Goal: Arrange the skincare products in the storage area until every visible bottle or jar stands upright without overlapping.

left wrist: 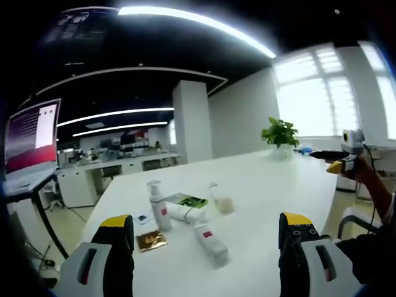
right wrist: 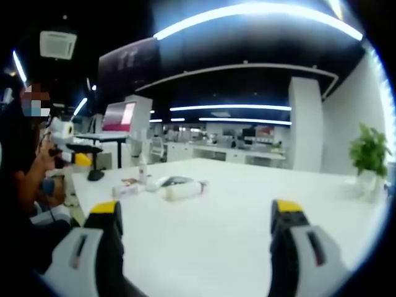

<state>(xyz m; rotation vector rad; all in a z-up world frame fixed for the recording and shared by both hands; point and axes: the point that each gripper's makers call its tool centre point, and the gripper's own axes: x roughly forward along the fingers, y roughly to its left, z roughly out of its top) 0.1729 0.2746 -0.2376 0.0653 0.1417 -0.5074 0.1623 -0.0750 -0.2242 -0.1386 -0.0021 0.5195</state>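
White bench [left wrist: 278, 185], long and glossy. Potted green plant [left wrist: 280, 133] at its far end near bright windows [left wrist: 315, 93]. White pillar [left wrist: 192, 120] behind. Lit monitor [left wrist: 32, 136] at the side. Ceiling light strips [left wrist: 198, 21].

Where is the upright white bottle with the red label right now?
In the left gripper view, the upright bottle stands at the left of the cluster on the white table, beside a lying tube.
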